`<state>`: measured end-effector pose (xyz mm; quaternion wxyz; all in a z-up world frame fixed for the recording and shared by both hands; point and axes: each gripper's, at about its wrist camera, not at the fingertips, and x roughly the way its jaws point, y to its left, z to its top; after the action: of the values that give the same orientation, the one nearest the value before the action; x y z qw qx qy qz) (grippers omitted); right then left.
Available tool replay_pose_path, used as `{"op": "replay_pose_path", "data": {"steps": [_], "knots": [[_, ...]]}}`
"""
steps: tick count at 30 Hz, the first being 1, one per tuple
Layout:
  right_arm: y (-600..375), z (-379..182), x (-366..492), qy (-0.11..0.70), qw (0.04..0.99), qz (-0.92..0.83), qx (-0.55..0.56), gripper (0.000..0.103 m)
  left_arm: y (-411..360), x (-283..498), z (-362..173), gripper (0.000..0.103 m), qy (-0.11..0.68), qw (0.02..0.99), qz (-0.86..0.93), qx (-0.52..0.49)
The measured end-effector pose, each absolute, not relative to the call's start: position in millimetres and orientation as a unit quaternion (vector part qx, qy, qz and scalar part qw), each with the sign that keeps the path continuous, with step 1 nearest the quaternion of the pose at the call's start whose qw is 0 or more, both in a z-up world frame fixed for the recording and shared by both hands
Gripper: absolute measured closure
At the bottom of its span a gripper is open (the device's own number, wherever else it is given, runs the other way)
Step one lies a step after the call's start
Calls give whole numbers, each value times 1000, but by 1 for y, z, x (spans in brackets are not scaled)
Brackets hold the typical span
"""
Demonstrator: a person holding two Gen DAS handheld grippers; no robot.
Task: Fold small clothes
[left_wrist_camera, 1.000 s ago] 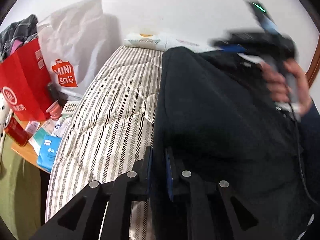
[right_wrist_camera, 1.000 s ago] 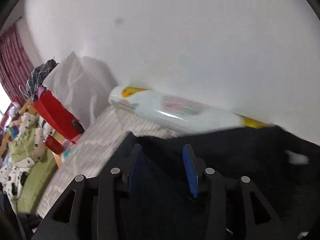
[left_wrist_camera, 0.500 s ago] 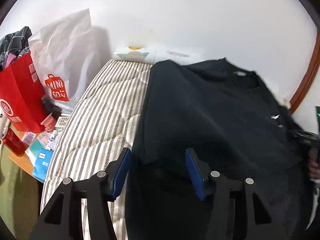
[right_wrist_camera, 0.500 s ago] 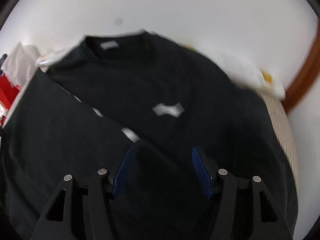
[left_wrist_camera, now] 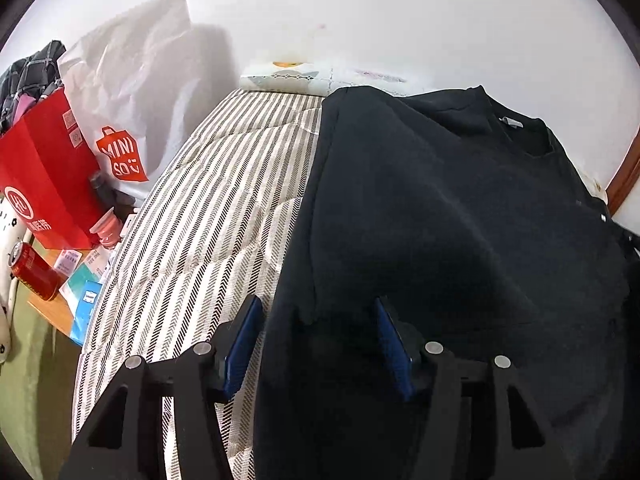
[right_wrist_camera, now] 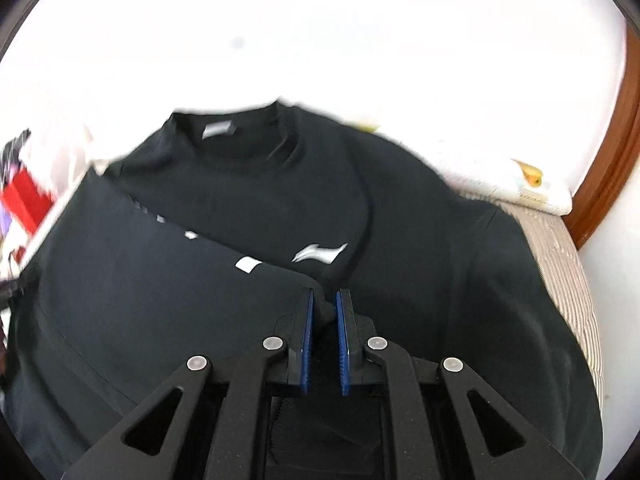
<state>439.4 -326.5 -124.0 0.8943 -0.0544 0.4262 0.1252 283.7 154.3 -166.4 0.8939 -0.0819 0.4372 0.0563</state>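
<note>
Right tool: pressed together, pinching a fold of the black cotton T-shirt; a second ago spread, over the shirt's far edge. Left tool: opening, angled downward, shirt hem between pads, previously clamped. Shirt flat on striped quilted mattress; bare strip at left, white wall beyond.

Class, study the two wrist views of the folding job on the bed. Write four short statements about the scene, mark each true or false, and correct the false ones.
1. The black T-shirt lies on a striped mattress. True.
2. The right gripper stands wide open over bare mattress. False: it is shut on a fold of the T-shirt.
3. A red can sits left of the bed. True.
4. The left gripper clamps the shirt's collar. False: its jaws are opening, over the shirt's edge, far from the collar.
</note>
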Motion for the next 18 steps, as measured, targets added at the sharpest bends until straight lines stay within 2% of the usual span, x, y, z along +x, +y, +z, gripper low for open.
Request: {"op": "replay_pose_path", "data": {"steps": [5, 7, 9, 13, 15, 18], "knots": [[-328, -158, 460, 485, 866, 108, -56, 88, 155, 285, -166, 47, 438, 894, 55, -81], [-330, -164, 458, 485, 867, 97, -60, 79, 154, 285, -165, 47, 440, 893, 57, -80], [-334, -165, 452, 480, 872, 79, -56, 62, 153, 284, -163, 47, 442, 891, 57, -81], [-346, -150, 431, 482, 872, 73, -42, 60, 147, 272, -155, 49, 439, 894, 45, -78], [-356, -136, 410, 469, 881, 60, -34, 56, 140, 263, -150, 49, 434, 897, 44, -72], [-380, -119, 376, 442, 897, 21, -26, 56, 133, 249, -144, 49, 426, 901, 42, -71]]}}
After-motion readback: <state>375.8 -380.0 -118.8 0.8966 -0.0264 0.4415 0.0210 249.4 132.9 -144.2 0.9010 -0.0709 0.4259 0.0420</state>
